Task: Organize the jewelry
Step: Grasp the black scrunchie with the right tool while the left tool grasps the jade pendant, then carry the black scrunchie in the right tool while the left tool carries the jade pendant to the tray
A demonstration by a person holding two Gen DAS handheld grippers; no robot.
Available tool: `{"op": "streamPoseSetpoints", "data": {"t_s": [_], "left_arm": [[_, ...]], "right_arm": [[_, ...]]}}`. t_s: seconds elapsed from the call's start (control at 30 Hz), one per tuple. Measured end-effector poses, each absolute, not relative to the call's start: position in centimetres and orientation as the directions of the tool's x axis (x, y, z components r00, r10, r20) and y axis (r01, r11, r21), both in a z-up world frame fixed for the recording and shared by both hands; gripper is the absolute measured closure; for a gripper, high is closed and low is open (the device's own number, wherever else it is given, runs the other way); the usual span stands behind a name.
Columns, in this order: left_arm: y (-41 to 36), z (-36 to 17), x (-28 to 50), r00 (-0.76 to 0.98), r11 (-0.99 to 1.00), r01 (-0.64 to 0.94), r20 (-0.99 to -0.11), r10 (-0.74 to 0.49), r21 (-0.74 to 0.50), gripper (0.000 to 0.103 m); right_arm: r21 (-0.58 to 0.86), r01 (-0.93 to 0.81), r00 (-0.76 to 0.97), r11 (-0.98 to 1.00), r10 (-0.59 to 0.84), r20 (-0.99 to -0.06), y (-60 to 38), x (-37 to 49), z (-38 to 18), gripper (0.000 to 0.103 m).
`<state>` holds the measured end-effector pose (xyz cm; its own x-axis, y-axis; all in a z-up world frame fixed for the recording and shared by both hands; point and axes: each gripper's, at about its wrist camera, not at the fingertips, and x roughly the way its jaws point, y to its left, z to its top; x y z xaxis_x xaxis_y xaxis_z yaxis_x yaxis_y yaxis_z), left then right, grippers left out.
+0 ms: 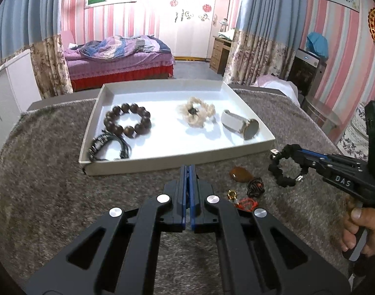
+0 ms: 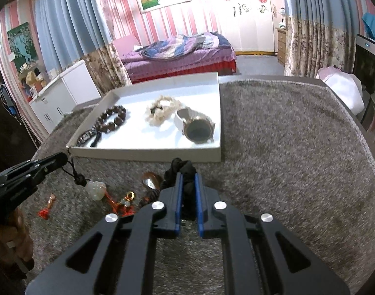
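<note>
Jewelry tray (image 1: 249, 145) ahead; loose amber pendant (image 1: 240, 174) before it.

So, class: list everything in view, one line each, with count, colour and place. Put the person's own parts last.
rug: 1, grey, under everything
tray: 1, white, on rug
brown bracelet: 1, dark brown, tray left
cord bracelet: 1, black, tray front left
cream bracelet: 1, cream, tray middle
watch: 1, white strap, tray right
amber pendant: 1, orange-brown, rug
dark cord: 1, blackish, beside amber pendant
gold charm: 1, gold, red cord, rug
tassel: 1, red, rug
white pendant: 1, hangs from left gripper
black bracelet: 1, in right gripper
bed: 1, purple, behind
left gripper: shut on pendant's cord
right gripper: shut on black bracelet
hands: 2, holding grippers
</note>
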<state>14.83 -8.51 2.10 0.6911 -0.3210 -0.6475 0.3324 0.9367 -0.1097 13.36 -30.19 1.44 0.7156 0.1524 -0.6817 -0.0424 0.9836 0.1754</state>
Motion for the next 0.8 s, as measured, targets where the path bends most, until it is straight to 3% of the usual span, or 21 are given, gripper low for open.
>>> {"op": "streamPoseSetpoints", "data": {"t_s": [0.8], "left_arm": [[-6.3,6.7,18.5,0.736,0.949,0.296,-0.609,-0.297,-0.106,0.103]], "right_arm": [[0.190,-0.119,0.704,0.975,0.218,-0.676,-27.0,18.5,5.0,0.094]]}}
